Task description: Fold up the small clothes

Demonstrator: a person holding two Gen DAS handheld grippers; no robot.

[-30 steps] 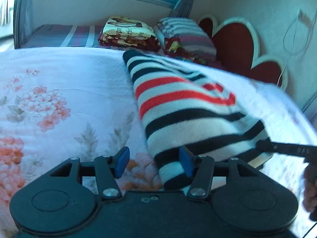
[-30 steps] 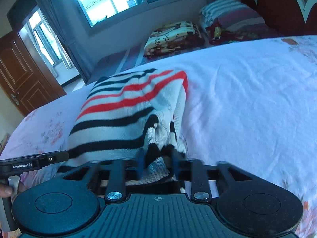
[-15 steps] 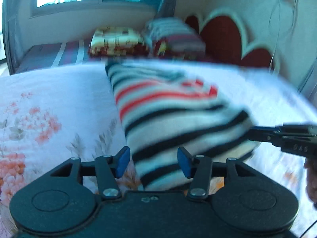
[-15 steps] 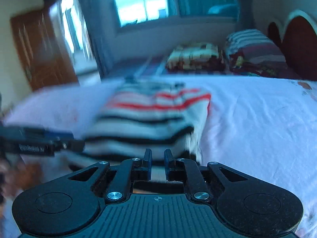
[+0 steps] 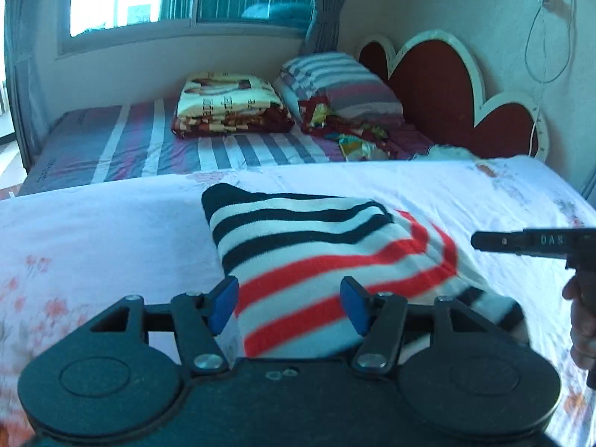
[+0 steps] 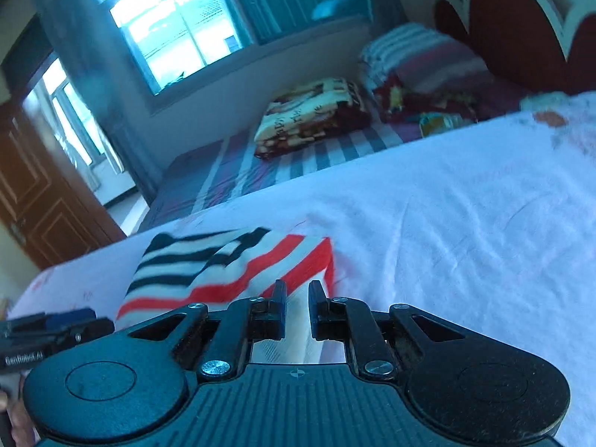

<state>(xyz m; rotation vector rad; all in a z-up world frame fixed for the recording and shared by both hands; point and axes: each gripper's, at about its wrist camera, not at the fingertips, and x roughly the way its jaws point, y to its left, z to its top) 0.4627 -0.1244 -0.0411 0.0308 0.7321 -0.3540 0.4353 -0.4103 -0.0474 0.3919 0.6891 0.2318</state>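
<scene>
Left wrist view: white floral bedsheet (image 5: pixel 93 231) runs ahead of the left gripper (image 5: pixel 289 303), with a striped mattress (image 5: pixel 149 149), folded blanket (image 5: pixel 229 102), pillow (image 5: pixel 335 82) and heart headboard (image 5: pixel 439 85) beyond. Its blue pads sit wide apart, gripping nothing; the striped sweater (image 5: pixel 316 257) lies folded right in front. The sweater's near edge is hidden behind the gripper body. Right gripper (image 6: pixel 297 296) is nearly closed with a narrow gap; can't tell if it's pinching cloth.
</scene>
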